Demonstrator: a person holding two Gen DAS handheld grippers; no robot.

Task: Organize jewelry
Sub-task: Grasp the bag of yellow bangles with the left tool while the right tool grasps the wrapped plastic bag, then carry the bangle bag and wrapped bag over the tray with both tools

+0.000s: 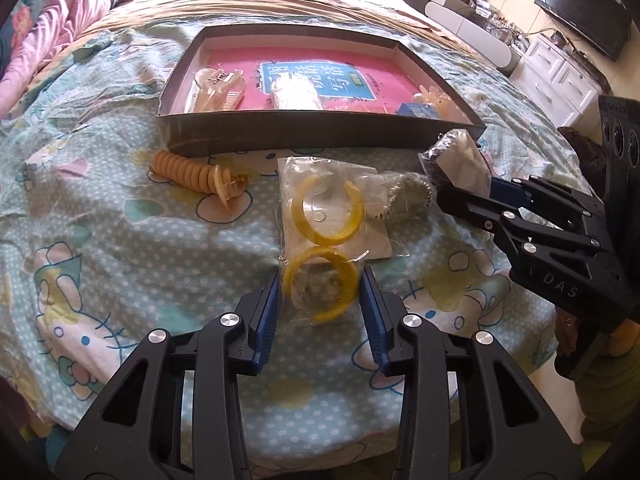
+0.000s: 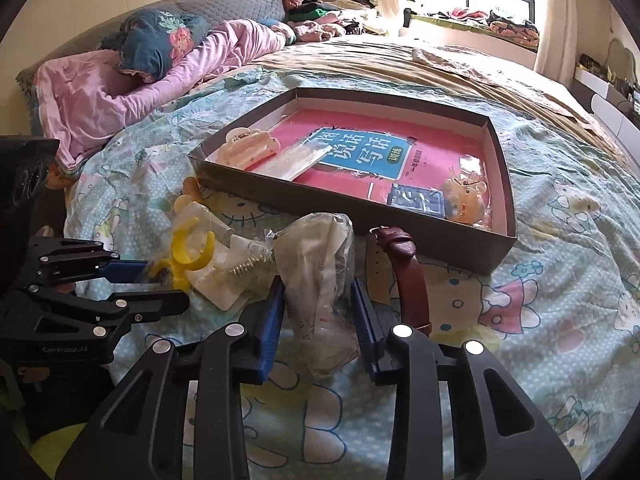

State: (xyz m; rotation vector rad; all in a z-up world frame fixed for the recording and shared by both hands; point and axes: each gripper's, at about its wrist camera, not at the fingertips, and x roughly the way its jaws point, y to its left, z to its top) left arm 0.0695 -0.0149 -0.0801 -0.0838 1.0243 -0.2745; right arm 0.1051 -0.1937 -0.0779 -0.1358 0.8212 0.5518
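On the bed sheet (image 1: 120, 240), before the box (image 1: 320, 136), the left gripper (image 1: 320, 292) is closed narrow on the bag of yellow hoops (image 1: 320, 240). The right gripper (image 2: 318, 300) squeezes a crumpled plastic bag (image 2: 316, 272).

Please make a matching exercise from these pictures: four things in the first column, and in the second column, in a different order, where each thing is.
Things
1. yellow hoops bag
2. brown watch strap
3. orange spiral hair tie
4. cream claw clip

Places
A. inside the cardboard tray, on the pink book
B. between the left gripper pads
C. on the bedsheet, in front of the tray's left end
D. on the bedsheet, just right of the right gripper

Pairs: 1-B, 2-D, 3-C, 4-A
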